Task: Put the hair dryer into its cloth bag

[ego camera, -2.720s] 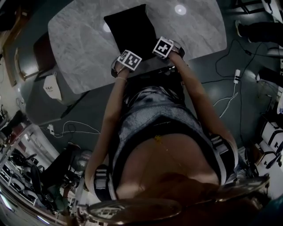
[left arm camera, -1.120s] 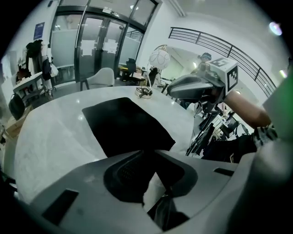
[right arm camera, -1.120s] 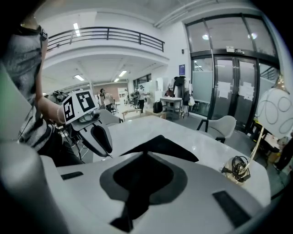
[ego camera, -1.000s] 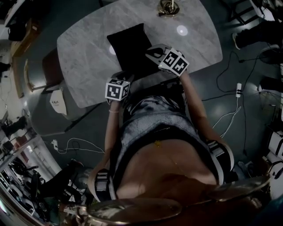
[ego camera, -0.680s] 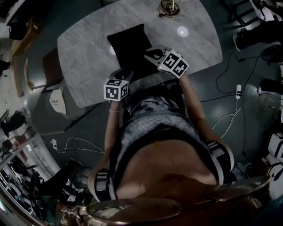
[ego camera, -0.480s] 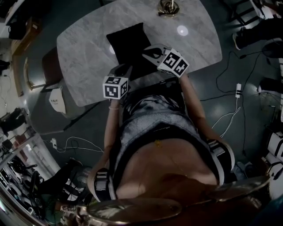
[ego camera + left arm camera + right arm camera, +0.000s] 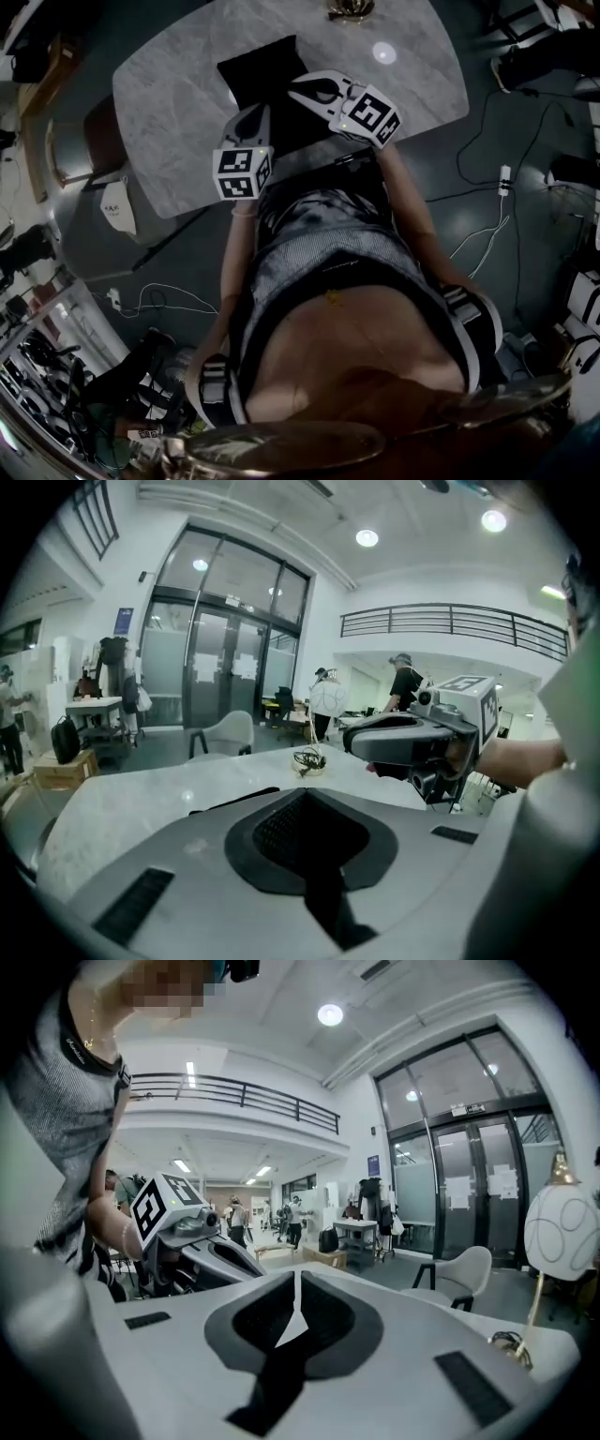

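Note:
The black cloth bag (image 7: pixel 261 67) lies flat on the grey marble table (image 7: pixel 159 103); in the left gripper view it is a dark strip (image 7: pixel 232 802). No hair dryer shows in any view. My left gripper (image 7: pixel 249 114) hangs above the bag's near left corner. Its jaws have just been closing and now meet with nothing between them (image 7: pixel 305 797). My right gripper (image 7: pixel 298 86) hovers over the bag's right side. Its jaws (image 7: pixel 296 1279) stand together with only a thin sliver of light, and I see nothing in them. Each gripper sees the other: the right (image 7: pixel 375 742), the left (image 7: pixel 211 1246).
A small gold dish with a coiled cord (image 7: pixel 351 7) sits at the table's far edge, also in the left gripper view (image 7: pixel 307 759). A chair (image 7: pixel 94 141) and a white bag (image 7: pixel 114 204) stand left of the table. Cables and a power strip (image 7: pixel 503 178) lie on the floor at right.
Both grippers have risen off the table near the bag. The left one has tilted up and its jaws have closed. The bag has not moved.

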The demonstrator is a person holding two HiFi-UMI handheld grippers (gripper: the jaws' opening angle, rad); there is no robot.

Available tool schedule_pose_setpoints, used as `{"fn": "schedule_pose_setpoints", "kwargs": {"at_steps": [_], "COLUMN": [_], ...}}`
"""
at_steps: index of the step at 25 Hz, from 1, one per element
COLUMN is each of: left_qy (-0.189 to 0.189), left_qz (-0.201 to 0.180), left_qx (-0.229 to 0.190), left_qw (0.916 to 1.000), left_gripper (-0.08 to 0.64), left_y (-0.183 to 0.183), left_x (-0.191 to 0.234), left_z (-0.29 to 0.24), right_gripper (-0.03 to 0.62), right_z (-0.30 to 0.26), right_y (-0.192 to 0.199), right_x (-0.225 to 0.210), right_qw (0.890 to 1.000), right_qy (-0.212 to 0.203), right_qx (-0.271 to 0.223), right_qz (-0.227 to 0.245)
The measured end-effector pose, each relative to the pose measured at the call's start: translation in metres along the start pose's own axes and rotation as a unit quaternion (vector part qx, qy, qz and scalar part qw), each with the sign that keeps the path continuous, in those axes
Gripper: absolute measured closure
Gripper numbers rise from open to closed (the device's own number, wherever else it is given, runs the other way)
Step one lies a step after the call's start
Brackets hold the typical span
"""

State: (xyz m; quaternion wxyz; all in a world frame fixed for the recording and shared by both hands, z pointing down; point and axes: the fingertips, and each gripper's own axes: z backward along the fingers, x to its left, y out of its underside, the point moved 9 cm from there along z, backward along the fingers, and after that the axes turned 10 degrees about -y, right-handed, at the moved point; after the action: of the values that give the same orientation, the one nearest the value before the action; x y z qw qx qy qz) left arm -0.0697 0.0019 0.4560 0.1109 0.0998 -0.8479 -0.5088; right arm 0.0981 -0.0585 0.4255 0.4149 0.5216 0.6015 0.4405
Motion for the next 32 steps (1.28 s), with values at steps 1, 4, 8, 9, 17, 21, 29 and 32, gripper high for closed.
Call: {"fn": "schedule_pose_setpoints", "kwargs": {"at_steps": [1, 4, 8, 9, 17, 21, 29, 32], "left_qy": [-0.005, -0.022, -0.036, -0.038, -0.061, -0.062, -0.056, -0.055], "left_qz": [0.001, 0.003, 0.004, 0.005, 0.005, 0.007, 0.005, 0.005], "left_qx": [-0.013, -0.05, -0.079, -0.084, -0.109, -0.107, -0.105, -0.104], "left_qw": [0.9999, 0.9985, 0.9963, 0.9957, 0.9922, 0.9923, 0.9929, 0.993], "left_gripper": [0.552, 0.552, 0.552, 0.552, 0.552, 0.552, 0.552, 0.552], "left_y": [-0.005, -0.019, -0.034, -0.038, -0.048, -0.045, -0.044, -0.044], "left_x": [-0.001, -0.006, -0.011, -0.012, -0.01, -0.009, -0.011, -0.011], "left_z": [0.0, 0.003, 0.004, 0.003, 0.0, 0.0, 0.001, 0.0], "right_gripper": [0.517, 0.518, 0.52, 0.52, 0.521, 0.522, 0.522, 0.522], "right_z": [0.001, 0.004, 0.01, 0.011, 0.009, 0.008, 0.006, 0.007], "right_y": [-0.003, -0.011, -0.015, -0.015, -0.017, -0.015, -0.016, -0.015], "right_x": [-0.001, -0.002, -0.006, -0.007, -0.01, -0.009, -0.007, -0.008], "right_qw": [1.0, 0.999, 0.998, 0.998, 0.998, 0.998, 0.998, 0.998], "right_qy": [0.002, 0.007, 0.015, 0.016, 0.02, 0.024, 0.027, 0.031], "right_qx": [-0.008, -0.032, -0.058, -0.06, -0.062, -0.059, -0.051, -0.05], "right_qz": [0.002, 0.004, 0.001, 0.0, -0.001, -0.003, -0.006, -0.005]}}
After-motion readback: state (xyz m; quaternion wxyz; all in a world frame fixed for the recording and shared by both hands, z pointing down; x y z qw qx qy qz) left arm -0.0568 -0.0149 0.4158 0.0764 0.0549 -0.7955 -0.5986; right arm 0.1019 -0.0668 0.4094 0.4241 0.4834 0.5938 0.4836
